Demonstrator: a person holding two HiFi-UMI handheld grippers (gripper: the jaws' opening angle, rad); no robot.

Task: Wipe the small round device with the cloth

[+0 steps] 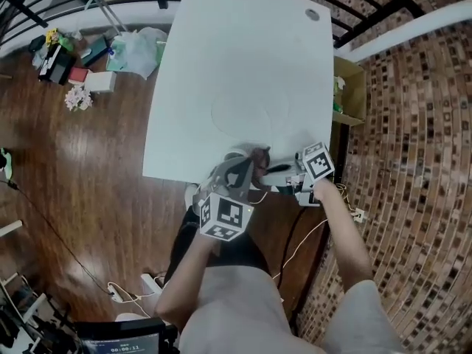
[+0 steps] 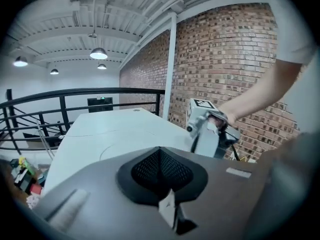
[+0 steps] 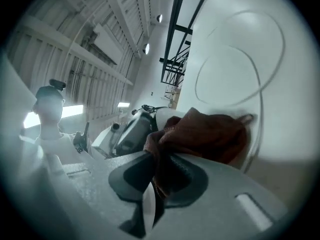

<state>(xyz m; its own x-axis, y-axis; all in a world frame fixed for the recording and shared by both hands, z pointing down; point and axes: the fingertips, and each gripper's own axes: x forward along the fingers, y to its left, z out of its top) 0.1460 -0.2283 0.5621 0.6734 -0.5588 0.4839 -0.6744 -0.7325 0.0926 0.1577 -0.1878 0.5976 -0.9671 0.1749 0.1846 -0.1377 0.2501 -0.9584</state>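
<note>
My right gripper [image 3: 159, 156] is shut on a crumpled dark red cloth [image 3: 212, 134]. In the head view that cloth [image 1: 258, 159] hangs over the near edge of the white table [image 1: 243, 57], between the two grippers. A small white round device [image 1: 233, 155] sits at the tips of my left gripper [image 1: 237, 164], which looks shut on it. In the right gripper view the device [image 3: 169, 115] shows only as a white curve behind the cloth, touching it. The left gripper view hides the device below the gripper's own body [image 2: 165, 184]; the right gripper's marker cube [image 2: 201, 104] is at the right.
A thin white cable [image 3: 260, 91] loops over the tabletop and runs toward the cloth. A grommet hole [image 1: 312, 15] is at the table's far end. A black railing [image 2: 75, 91] stands past the table, bags and clutter [image 1: 110, 54] lie on the floor at left, a cardboard box [image 1: 346, 87] at right.
</note>
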